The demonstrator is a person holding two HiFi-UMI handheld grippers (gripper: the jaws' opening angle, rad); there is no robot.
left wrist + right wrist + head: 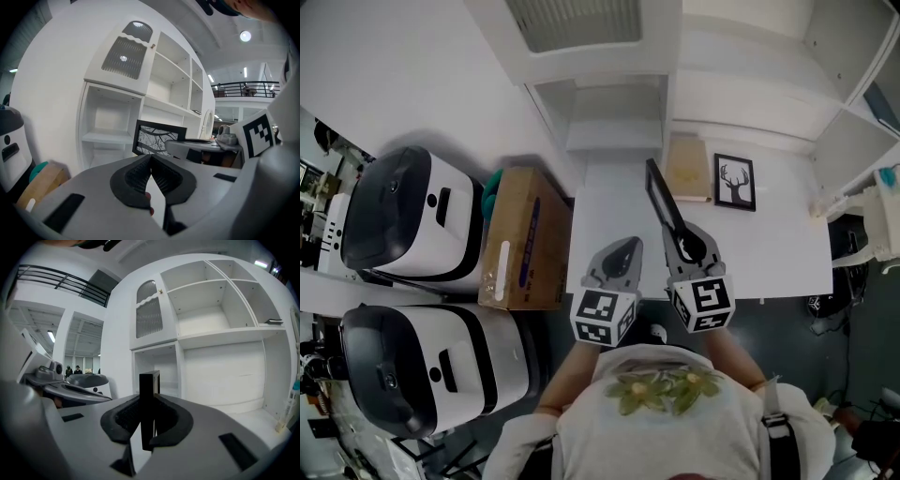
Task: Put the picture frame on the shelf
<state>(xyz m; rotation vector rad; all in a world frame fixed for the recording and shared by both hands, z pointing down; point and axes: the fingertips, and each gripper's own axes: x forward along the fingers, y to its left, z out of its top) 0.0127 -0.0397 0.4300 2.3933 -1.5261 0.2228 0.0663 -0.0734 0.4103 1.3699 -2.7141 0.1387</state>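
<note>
Right gripper view: right gripper (146,423) clamps picture frame (146,390) edge-on
Left gripper (151,174) closed, empty; shelf (220,337) at two o'clock; narrow grip could let frame swing and clip it

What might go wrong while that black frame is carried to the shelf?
The right claw pinches the frame by one thin edge, with most of it sticking out ahead, so it might swivel or slip. That long free end could knock a shelf wall on the way in. The deer picture and tan board lie close by on the counter and might get bumped.
</note>
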